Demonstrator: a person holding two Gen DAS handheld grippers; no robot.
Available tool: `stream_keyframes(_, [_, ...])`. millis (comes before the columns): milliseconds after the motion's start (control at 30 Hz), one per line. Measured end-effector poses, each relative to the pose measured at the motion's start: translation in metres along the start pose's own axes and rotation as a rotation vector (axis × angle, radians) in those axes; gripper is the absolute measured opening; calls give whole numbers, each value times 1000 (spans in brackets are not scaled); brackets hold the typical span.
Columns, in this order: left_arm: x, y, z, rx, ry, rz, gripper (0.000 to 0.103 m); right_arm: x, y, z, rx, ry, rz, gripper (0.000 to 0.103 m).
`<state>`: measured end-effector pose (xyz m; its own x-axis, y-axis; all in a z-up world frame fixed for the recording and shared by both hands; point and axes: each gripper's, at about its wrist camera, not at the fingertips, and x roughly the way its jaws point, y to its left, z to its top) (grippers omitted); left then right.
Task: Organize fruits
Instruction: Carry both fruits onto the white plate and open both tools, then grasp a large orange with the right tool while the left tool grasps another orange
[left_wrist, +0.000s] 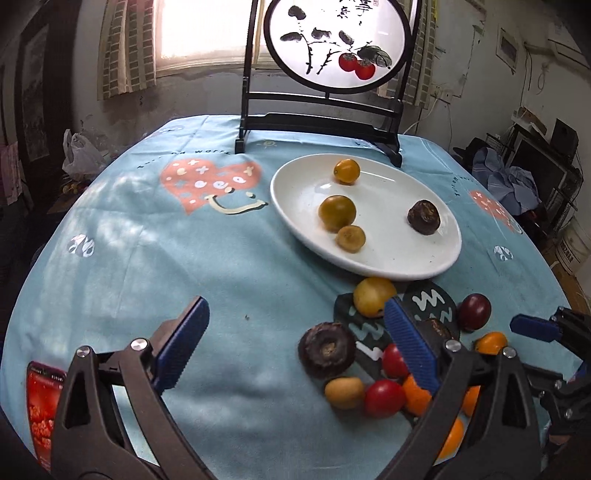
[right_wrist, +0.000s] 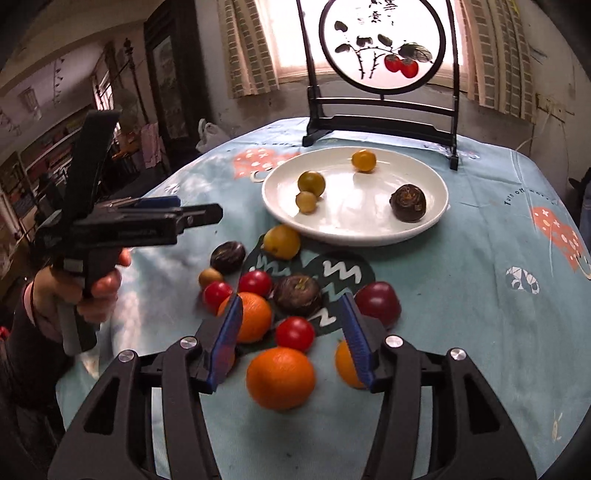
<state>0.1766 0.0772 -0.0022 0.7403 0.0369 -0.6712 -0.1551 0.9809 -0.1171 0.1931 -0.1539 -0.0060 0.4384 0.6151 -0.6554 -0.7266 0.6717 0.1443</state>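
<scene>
A white plate (left_wrist: 369, 258) (right_wrist: 332, 229) holds three small yellow fruits (left_wrist: 337, 213) and a dark brown fruit (left_wrist: 423, 216). In front of it, loose fruit lies on the cloth: a yellow fruit (right_wrist: 282, 242), dark brown fruits (left_wrist: 327, 349) (right_wrist: 297, 294), red tomatoes (right_wrist: 294, 333), oranges (right_wrist: 280, 377) and a purple plum (right_wrist: 378, 302). My left gripper (left_wrist: 295, 347) is open and empty, just left of the pile. My right gripper (right_wrist: 293, 332) is open above the pile, with a tomato and an orange between its fingers.
A black stand with a round painted screen (left_wrist: 338, 40) (right_wrist: 382, 44) stands behind the plate. A phone (left_wrist: 42, 406) lies at the near left. The blue tablecloth (left_wrist: 147, 258) covers the round table. The left gripper and hand (right_wrist: 107, 236) show in the right wrist view.
</scene>
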Motion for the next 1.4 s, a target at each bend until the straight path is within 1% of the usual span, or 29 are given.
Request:
stream_keyframes(67, [-2,5,-5,-11,6,-1,97,-2,7,-8,-32,20,16,55])
stream_keyframes(133, [-3,7,-9,-15,14,-3,97,1,9,-14,-47,49,13,55])
stream_keyframes(200, [-3,6,-11,-10,23,-3,97,7,9,-18,-54,78,-13,55])
stream_keyframes(267, [-4,5,-15,-1,30,-7,97,12,9,-21,-60,106,-20,55])
stream_keyframes(333, [-5,3,-18,11,35,-8,97,16,12,-24,-76,123,-14,55])
stream_keyframes(433, [-7,2,-23,23,36,-11,97,20,14,-26,-97,140,-49,55])
stream_keyframes(567, [-10,2,-29,22,45,-31,97,27,9,-28,-80,173,-73,55])
stream_keyframes(600, [-10,3,-30,19,49,-41,97,29,9,-29,-77,182,-79,53])
stream_keyframes(633, [-11,3,-31,19,51,-50,97,31,8,-30,-77,186,-86,46])
stream_keyframes(667, [-13,2,-33,20,49,-57,97,32,8,-30,-78,188,-94,46])
stream_keyframes(733, [-16,1,-35,26,45,-74,97,30,4,-31,-62,183,-80,45])
stream_keyframes(833, [-19,-4,-38,48,57,-124,97,22,-5,-28,-5,151,-37,45])
stream_keyframes(867, [-19,-7,-40,60,70,-156,97,18,-10,-26,25,131,-13,45])
stream_keyframes(933, [-20,-15,-44,86,105,-251,97,7,-21,-22,99,80,32,45])
stream_keyframes(1000, [-22,-25,-50,129,134,-337,97,1,-32,-20,163,51,50,45])
stream_keyframes(1033, [-24,-33,-54,163,141,-364,97,0,-36,-20,187,48,49,45])
stream_keyframes(1067, [-26,-41,-57,201,141,-372,96,0,-39,-20,207,50,40,45])
stream_keyframes(1100, [-27,-48,-61,238,138,-364,96,-1,-41,-20,215,49,30,45])
stream_keyframes(1133, [-28,-53,-64,267,136,-351,94,-1,-41,-20,218,47,12,45])
stream_keyframes(1167, [-28,-58,-66,286,138,-344,89,-1,-42,-19,217,47,-3,45])
stream_keyframes(1200, [-27,-61,-68,293,150,-354,86,-1,-42,-19,215,47,-14,45])
stream_keyframes(1267, [-25,-63,-71,293,176,-381,73,-1,-43,-19,220,47,-10,45])
stream_keyframes(1300, [-24,-65,-73,299,185,-386,69,-1,-43,-19,219,47,-8,45])
stream_keyframes(1333, [-23,-68,-74,309,194,-388,64,-2,-43,-20,215,48,-9,45])
stream_keyframes(1367, [-22,-71,-76,317,200,-389,61,-2,-42,-20,211,48,-9,45])
stream_keyframes(1400, [-21,-73,-77,322,205,-391,60,-2,-42,-20,208,48,-7,45])
